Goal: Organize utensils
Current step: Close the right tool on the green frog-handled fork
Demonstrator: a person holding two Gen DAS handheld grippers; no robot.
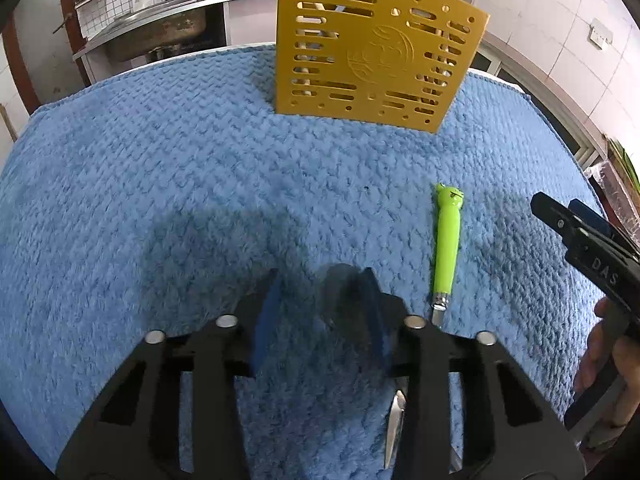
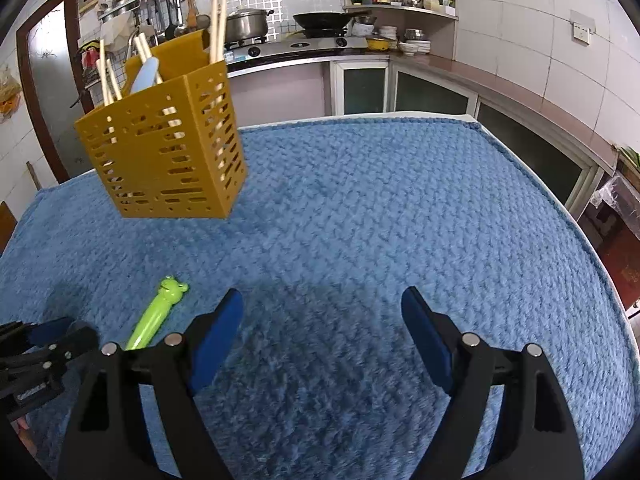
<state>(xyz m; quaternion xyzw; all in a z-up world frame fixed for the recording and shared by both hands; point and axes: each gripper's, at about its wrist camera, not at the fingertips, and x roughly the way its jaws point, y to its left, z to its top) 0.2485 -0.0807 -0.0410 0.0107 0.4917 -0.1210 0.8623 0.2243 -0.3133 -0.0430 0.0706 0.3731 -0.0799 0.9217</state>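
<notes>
Jaws over blue towel (image 2: 360,208); tiled kitchen

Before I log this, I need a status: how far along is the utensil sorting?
Done: chopsticks and a pale blue utensil already stand in the yellow holder. In hand: nothing; both hand-held grippers hover over the blue towel. Left: the green-handled utensil lies on the towel.

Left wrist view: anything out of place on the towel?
Yes. A green-handled utensil lies flat on the blue towel, loose, its metal end hidden under the left gripper. Other utensils stand in the yellow holder.
</notes>
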